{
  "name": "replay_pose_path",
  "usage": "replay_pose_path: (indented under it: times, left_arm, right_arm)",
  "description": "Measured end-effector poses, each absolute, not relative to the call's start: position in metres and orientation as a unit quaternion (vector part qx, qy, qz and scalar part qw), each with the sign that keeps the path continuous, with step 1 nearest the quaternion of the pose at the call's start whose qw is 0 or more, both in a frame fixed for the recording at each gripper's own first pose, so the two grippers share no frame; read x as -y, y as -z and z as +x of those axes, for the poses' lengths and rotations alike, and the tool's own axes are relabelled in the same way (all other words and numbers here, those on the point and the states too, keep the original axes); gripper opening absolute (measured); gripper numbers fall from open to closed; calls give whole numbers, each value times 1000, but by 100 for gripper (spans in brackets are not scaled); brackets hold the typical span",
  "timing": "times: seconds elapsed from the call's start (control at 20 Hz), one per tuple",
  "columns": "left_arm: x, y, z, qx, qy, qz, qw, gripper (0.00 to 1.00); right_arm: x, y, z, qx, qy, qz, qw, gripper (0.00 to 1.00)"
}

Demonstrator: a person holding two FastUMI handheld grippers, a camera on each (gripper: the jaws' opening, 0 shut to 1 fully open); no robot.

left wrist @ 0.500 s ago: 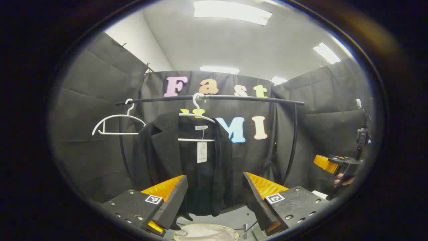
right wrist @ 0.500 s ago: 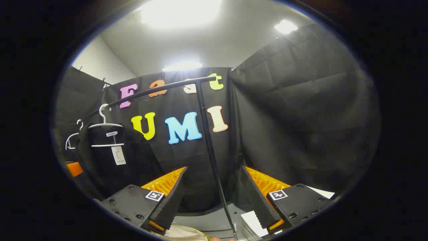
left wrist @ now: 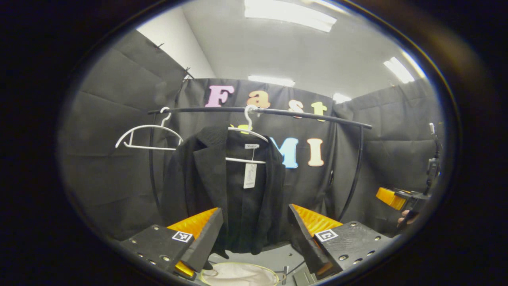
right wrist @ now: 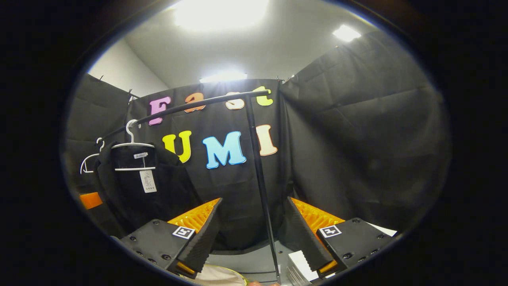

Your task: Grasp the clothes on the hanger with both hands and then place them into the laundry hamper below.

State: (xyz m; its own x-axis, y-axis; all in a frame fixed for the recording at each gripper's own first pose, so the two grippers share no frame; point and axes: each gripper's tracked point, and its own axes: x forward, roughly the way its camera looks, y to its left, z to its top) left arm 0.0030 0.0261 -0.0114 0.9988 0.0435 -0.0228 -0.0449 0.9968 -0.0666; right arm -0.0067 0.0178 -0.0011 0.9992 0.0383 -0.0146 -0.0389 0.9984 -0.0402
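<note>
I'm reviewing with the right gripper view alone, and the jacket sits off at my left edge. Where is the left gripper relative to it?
Observer: The left gripper faces the black jacket head-on, fingers open, not touching it.
Operator: Is the hamper under the jacket?
Observer: Yes, the hamper sits directly below the hem.
Operator: How does my gripper look from there?
Observer: The right gripper is at the far right, in a hand, apart from the jacket.

Black garment rail (left wrist: 301, 116), spare empty hanger (left wrist: 147, 136)
</note>
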Motion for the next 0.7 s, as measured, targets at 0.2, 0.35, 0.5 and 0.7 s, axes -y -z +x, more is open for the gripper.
replay_pose_path:
  times: [0.2, 0.35, 0.5, 0.7]
  left_arm:
    - [-33, 18, 3, -12, -28, -30, 999, 95]
    - [-42, 23, 2, -12, -42, -25, 999, 95]
    - [-49, 25, -1, -10, -43, -33, 998, 96]
    - [-71, 29, -10, -15, -67, -34, 997, 95]
  right_arm:
    - [-25, 9, -7, -22, -27, -22, 999, 98]
    - [-35, 14, -3, -37, -33, -31, 998, 98]
    - [-50, 11, 1, -40, -41, -28, 998, 98]
    - [-81, 12, 7, -51, -66, -21, 996, 98]
